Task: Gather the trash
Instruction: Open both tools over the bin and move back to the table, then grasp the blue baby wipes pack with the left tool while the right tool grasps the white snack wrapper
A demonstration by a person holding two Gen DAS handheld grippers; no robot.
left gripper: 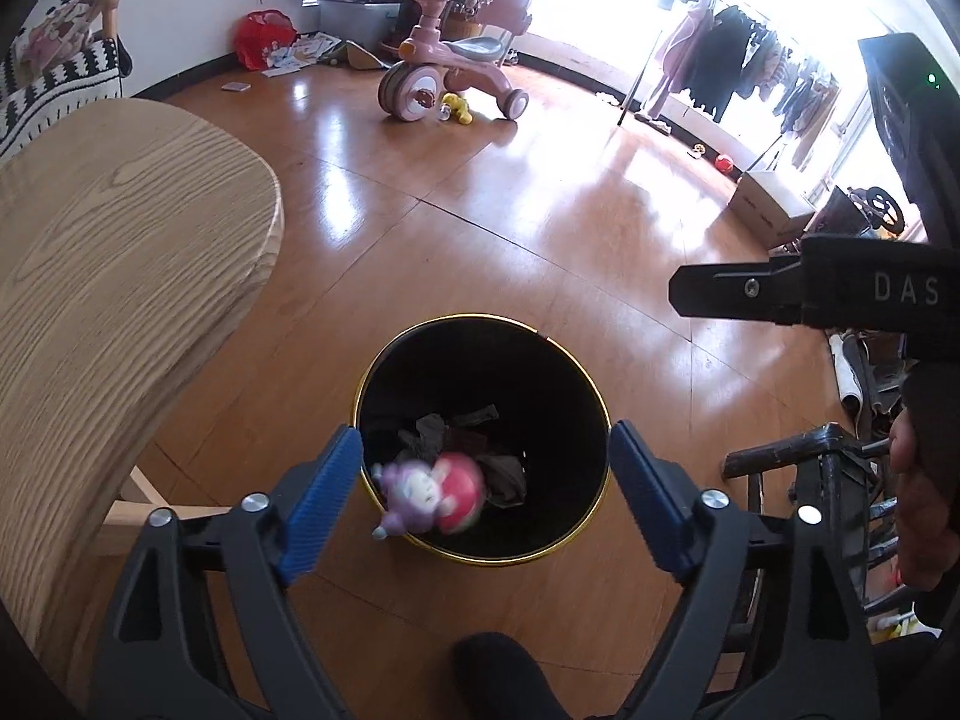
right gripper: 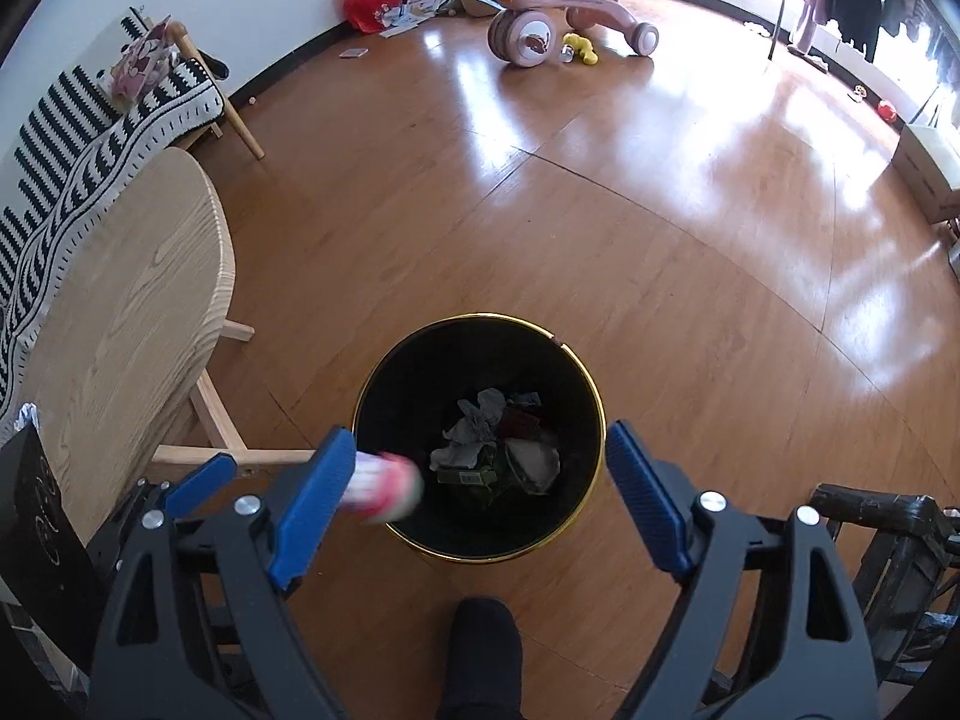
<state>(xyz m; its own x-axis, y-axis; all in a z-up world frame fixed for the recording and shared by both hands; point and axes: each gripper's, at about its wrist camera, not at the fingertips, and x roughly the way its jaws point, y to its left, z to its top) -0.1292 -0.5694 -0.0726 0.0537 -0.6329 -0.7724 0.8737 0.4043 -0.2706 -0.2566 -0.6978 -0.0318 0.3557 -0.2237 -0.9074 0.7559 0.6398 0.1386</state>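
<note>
A black trash bin with a gold rim (left gripper: 384,360) (right gripper: 585,375) stands on the wood floor, with crumpled paper and wrappers (right gripper: 498,444) inside. A small pink and purple toy-like piece of trash (left gripper: 432,495) is blurred in mid-air over the bin's near left rim; it also shows in the right wrist view (right gripper: 387,486). My left gripper (left gripper: 486,498) is open above the bin, holding nothing. My right gripper (right gripper: 474,492) is open above the bin and empty; its black body shows at the right of the left wrist view (left gripper: 810,294).
A round light-wood table (left gripper: 108,276) (right gripper: 120,312) stands left of the bin. A pink tricycle (left gripper: 444,66), a red bag and papers lie at the far wall. A clothes rack (left gripper: 738,60) and a cardboard box stand at the right. A dark chair (right gripper: 888,546) is close on the right.
</note>
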